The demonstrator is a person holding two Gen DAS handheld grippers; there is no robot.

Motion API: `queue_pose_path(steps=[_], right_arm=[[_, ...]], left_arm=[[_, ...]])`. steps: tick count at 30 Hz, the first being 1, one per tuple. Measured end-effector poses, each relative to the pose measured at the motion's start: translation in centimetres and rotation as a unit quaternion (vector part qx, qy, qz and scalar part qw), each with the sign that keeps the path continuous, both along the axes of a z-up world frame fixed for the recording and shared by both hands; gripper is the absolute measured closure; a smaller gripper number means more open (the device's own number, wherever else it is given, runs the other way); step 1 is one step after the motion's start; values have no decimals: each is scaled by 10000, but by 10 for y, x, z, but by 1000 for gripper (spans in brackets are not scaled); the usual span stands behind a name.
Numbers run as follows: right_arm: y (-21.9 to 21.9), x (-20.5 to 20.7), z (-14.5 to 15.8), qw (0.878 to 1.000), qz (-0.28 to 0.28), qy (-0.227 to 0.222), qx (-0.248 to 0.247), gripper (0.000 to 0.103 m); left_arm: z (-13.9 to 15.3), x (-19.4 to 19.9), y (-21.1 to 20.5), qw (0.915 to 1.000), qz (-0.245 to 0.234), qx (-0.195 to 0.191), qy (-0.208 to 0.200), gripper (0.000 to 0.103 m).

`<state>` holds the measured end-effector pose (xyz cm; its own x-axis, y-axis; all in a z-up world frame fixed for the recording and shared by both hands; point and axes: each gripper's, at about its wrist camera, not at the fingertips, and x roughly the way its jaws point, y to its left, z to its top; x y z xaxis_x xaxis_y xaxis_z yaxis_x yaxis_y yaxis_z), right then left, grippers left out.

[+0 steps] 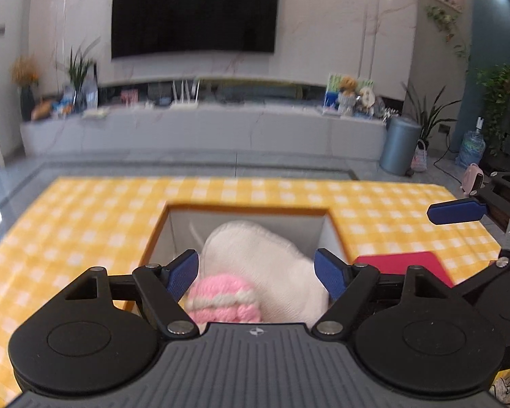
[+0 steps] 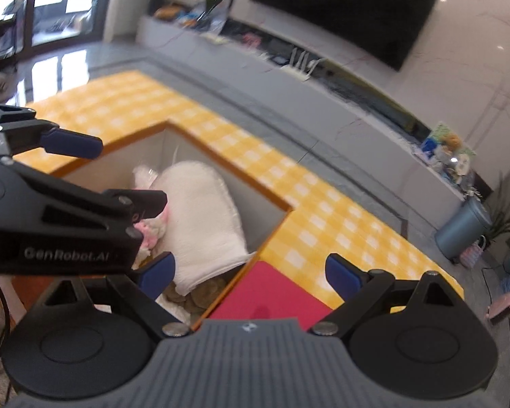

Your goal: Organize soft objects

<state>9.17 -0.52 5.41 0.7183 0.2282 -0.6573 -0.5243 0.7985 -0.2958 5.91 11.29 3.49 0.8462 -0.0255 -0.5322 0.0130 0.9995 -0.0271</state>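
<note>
A white soft cushion (image 1: 265, 255) lies in an open box (image 1: 248, 209) with white inner walls and an orange rim, set among yellow checked cloth (image 1: 85, 224). A pink and white knitted piece (image 1: 224, 297) rests at the cushion's near end. My left gripper (image 1: 256, 265) hangs open just above them, its blue pads on either side of the cushion and not pressing it. In the right wrist view the cushion (image 2: 200, 217) and the knitted piece (image 2: 149, 234) show beside the left tool. My right gripper (image 2: 250, 268) stands open over the box's near corner, holding nothing.
A flat red piece (image 2: 268, 292) lies on the cloth beside the box's right corner. A brownish patterned item (image 2: 204, 294) shows under the cushion. Beyond the table are grey floor, a long low cabinet (image 1: 204, 129), a wall television and a grey bin (image 1: 399, 144).
</note>
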Motion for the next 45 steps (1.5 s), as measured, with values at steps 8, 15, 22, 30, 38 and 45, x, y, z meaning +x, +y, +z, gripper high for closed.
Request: queue_pose_path(steps=[8, 15, 22, 30, 38, 45], right_arm=[[-47, -53, 34, 9936, -435, -722, 754, 8], [-92, -82, 19, 9767, -896, -910, 1727, 7], [-112, -86, -23, 9667, -976, -971, 2158, 5], [-111, -88, -54, 9684, -693, -1256, 2040, 6], [-112, -81, -71, 9658, -882, -1333, 2043, 6], [-115, -79, -82, 9665, -1054, -1241, 1983, 6]], left_arm=[[37, -50, -44, 9936, -38, 340, -1081, 0], [26, -71, -79, 9849, 145, 547, -1634, 0], [-4, -69, -92, 9826, 85, 437, -1803, 0], [-31, -69, -107, 9822, 7, 575, -1786, 0], [-43, -69, -102, 9855, 69, 448, -1638, 0], [-47, -66, -101, 9888, 72, 355, -1446, 0]])
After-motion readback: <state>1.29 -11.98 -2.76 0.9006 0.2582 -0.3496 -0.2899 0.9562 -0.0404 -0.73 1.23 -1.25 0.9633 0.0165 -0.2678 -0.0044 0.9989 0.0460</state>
